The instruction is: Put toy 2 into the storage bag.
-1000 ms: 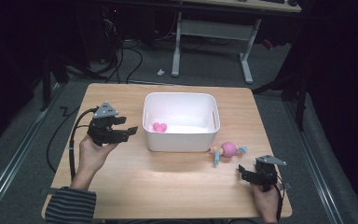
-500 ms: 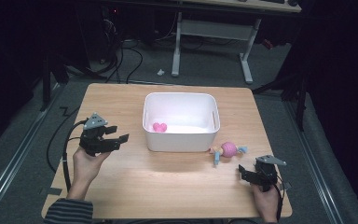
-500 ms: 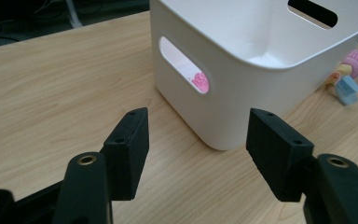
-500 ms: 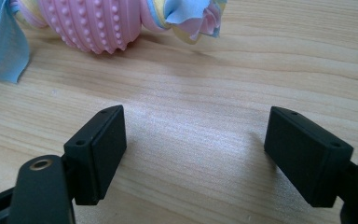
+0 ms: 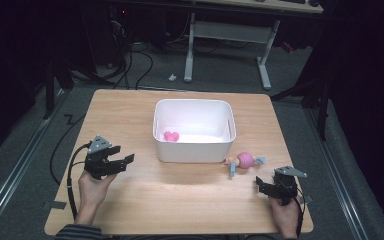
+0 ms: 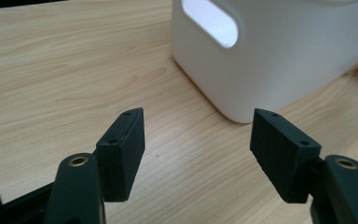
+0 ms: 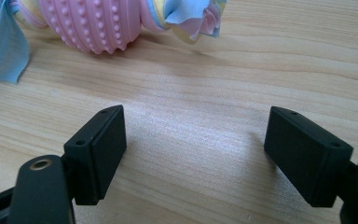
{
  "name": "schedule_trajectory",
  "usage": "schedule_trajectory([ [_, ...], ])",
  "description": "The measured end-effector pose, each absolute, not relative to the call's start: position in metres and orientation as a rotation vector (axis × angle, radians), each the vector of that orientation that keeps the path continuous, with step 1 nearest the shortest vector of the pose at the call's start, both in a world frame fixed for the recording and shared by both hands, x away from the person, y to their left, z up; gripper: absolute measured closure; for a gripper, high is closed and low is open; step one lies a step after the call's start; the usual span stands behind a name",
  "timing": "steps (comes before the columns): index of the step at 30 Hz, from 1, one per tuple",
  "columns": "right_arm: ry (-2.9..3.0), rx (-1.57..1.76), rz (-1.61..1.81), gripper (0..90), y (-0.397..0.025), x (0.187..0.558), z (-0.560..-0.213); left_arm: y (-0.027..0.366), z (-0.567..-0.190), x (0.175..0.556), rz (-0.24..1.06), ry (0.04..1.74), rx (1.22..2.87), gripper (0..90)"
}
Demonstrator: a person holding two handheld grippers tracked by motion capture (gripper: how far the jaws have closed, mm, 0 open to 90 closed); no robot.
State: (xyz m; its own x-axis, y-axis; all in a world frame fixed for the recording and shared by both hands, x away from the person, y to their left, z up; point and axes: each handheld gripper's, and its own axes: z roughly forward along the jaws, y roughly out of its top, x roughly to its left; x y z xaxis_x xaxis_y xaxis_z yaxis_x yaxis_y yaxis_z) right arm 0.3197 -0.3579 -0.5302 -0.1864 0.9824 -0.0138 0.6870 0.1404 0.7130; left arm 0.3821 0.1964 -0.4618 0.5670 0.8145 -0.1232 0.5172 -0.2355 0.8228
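A white plastic bin (image 5: 195, 150) stands at the middle of the wooden table (image 5: 130, 115), with a small pink item (image 5: 171, 136) lying inside it. Just right of the bin's front corner lies a pink knobbly ball toy with blue and yellow fabric ends (image 5: 244, 161). My left gripper (image 5: 125, 164) is open at the table's left, its jaws pointing toward the bin (image 6: 279, 51), with nothing between them (image 6: 198, 119). My right gripper (image 5: 259, 186) is open at the front right, a short way from the toy (image 7: 102, 23), with only bare wood between its jaws (image 7: 196, 116).
Black cables trail from both grippers, the left one over the table's left edge (image 5: 72, 175). Behind the table is dark floor with loose cables and a grey desk frame (image 5: 230, 35). Bare wood spans the front of the table between the hands.
My left gripper has drawn back from the bin's left side toward the person and the table's left front. The right gripper and the toy have stayed put.
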Motion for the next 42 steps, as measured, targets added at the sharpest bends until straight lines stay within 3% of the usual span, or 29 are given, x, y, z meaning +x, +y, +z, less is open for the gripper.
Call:
schedule_trajectory([
  [19,1.938,1.595,0.802,21.8,-0.358,0.32,-0.53,0.187,-0.519,0.396,0.409,1.194,1.962,33.0],
  [42,2.007,1.538,0.826,20.1,-0.358,0.32,-0.53,0.175,-0.536,0.402,0.522,1.204,2.034,28.6],
])
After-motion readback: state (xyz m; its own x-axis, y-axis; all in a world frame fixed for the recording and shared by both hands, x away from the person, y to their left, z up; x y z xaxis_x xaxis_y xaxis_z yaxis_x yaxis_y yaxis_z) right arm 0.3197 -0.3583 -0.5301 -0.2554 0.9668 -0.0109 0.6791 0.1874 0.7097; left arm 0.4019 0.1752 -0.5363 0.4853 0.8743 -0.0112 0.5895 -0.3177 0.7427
